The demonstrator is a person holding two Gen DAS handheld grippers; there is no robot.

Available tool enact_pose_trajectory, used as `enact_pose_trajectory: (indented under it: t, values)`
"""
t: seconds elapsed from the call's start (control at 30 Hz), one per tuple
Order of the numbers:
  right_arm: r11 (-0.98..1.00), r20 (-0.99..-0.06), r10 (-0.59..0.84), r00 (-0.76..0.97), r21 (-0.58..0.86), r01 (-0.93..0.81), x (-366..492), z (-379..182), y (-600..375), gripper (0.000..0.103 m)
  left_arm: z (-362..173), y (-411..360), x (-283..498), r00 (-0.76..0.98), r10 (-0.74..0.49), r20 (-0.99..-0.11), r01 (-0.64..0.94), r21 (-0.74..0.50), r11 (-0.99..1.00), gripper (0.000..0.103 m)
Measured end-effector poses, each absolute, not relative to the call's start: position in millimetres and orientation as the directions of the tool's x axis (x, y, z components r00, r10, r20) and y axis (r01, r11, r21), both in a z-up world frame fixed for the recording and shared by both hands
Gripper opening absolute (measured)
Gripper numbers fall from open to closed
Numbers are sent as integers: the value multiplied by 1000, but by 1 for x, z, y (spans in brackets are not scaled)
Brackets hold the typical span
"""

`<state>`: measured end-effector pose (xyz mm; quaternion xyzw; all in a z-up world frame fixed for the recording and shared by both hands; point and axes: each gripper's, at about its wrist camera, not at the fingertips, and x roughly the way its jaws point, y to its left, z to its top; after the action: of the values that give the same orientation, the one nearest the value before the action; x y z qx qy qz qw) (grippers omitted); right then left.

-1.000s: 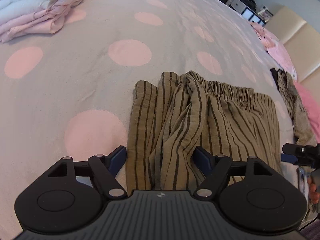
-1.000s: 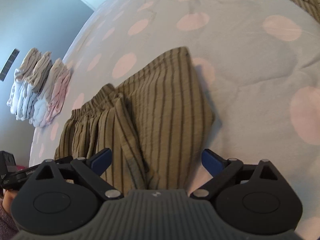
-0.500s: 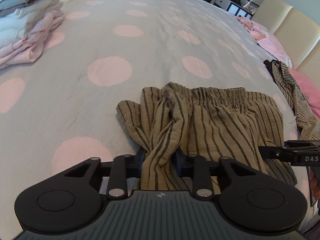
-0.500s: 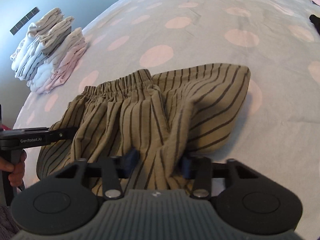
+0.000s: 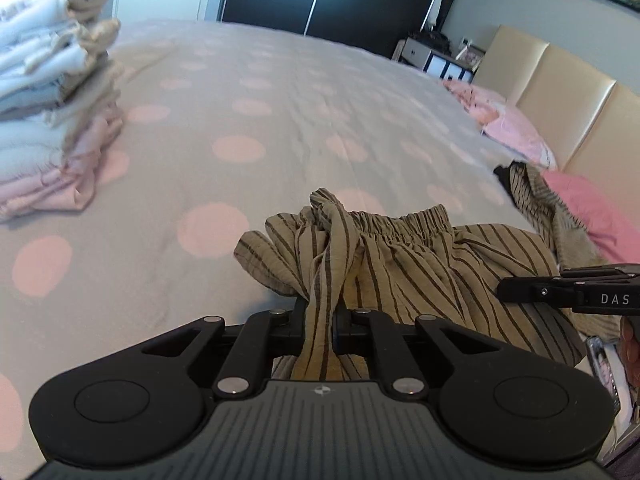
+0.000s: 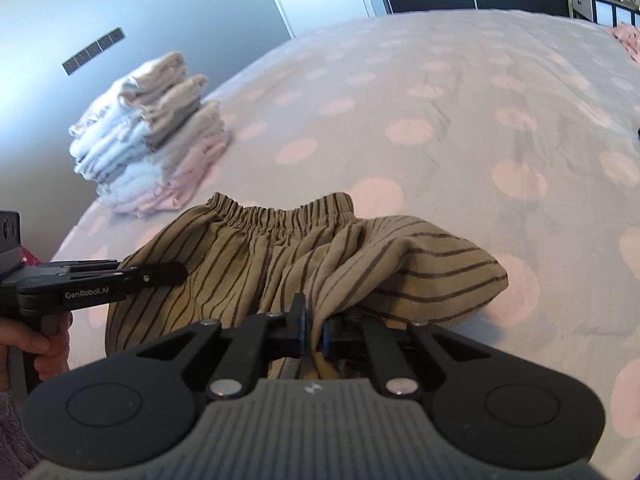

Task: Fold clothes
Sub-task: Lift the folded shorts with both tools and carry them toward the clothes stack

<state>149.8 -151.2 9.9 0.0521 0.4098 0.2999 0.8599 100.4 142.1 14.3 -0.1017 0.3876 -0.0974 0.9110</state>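
Note:
Olive-brown striped shorts (image 5: 420, 264) with an elastic waistband lie on the polka-dot bedspread (image 5: 280, 112), near its front edge. My left gripper (image 5: 320, 324) is shut on a bunched fold at the shorts' left hem side and lifts it. My right gripper (image 6: 314, 334) is shut on the shorts (image 6: 280, 256) at the right hem side, with cloth draped over its fingers. Each gripper shows from the side in the other's view, the right one at the right (image 5: 560, 292) and the left one at the left (image 6: 104, 280).
A stack of folded white, beige and pink clothes (image 5: 52, 120) sits at the bed's far left, also in the right wrist view (image 6: 152, 140). Another striped garment (image 5: 540, 196) and pink pillows (image 5: 516, 128) lie at the right by a cream headboard (image 5: 560, 92).
Both grippers closed on the shorts' near edge, then lifted and tilted up. The pinched cloth rose off the bed and the room beyond came into view.

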Motion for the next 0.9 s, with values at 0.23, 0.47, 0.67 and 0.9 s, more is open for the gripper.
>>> enact_pose_trajectory:
  t: [0.23,0.47,0.67,0.9]
  values:
    - [784,-617,605,503,352,-511,136,43,-140,9,55,160,85,727,-241,-642,98,-251,963,7]
    - [730,-563,672,480,400,-553,126,71,-106,9,85,188,75,725,-193,-661,110,-165,980,7]
    - [678,-533,725,436,441,-588,123,75,-47,9,107,241,66,727,-98,-679,64,-76,995,7]
    - [625,-508,772,383,498,-601,111,75,38,9,127,318,57,687,-11,-727,4,-11,1000,7]
